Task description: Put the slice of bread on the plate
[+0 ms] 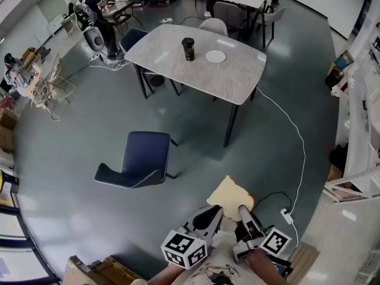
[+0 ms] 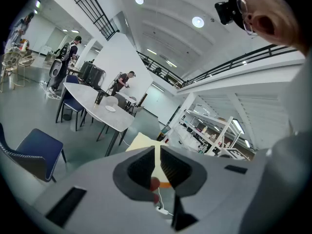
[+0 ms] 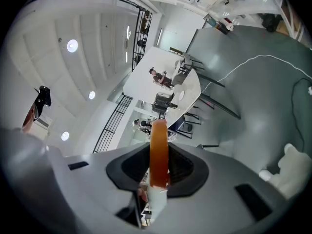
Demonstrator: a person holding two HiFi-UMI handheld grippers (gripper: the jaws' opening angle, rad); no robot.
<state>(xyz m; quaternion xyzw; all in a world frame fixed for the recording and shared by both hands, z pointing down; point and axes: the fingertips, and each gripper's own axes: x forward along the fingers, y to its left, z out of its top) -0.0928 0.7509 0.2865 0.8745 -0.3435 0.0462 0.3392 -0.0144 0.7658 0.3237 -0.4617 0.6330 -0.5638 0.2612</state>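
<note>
The slice of bread (image 1: 229,196) is off the worktop, held in the air over the grey floor (image 1: 77,177) at the lower middle of the head view. The right gripper (image 1: 243,209) comes up from the bottom edge, with its jaws clamped on the slice's lower right part. In the right gripper view the orange-brown crust (image 3: 158,150) stands edge-on between the two dark pads, filling the gap.

The left gripper (image 1: 212,214) sits just left of it, its tips at the slice's lower left corner. In the left gripper view its jaws stand a thin slit apart, and the pale face of the bread (image 2: 140,141) shows above them and through the slit, not pinched.

The plate (image 1: 215,56), white and round, lies on the grey worktop (image 1: 172,61) in the upper middle of the head view, well apart from the slice. A dark cup (image 1: 188,48) stands just left of the plate. A blue chair (image 1: 141,159) stands on the floor between the worktop and the grippers.
</note>
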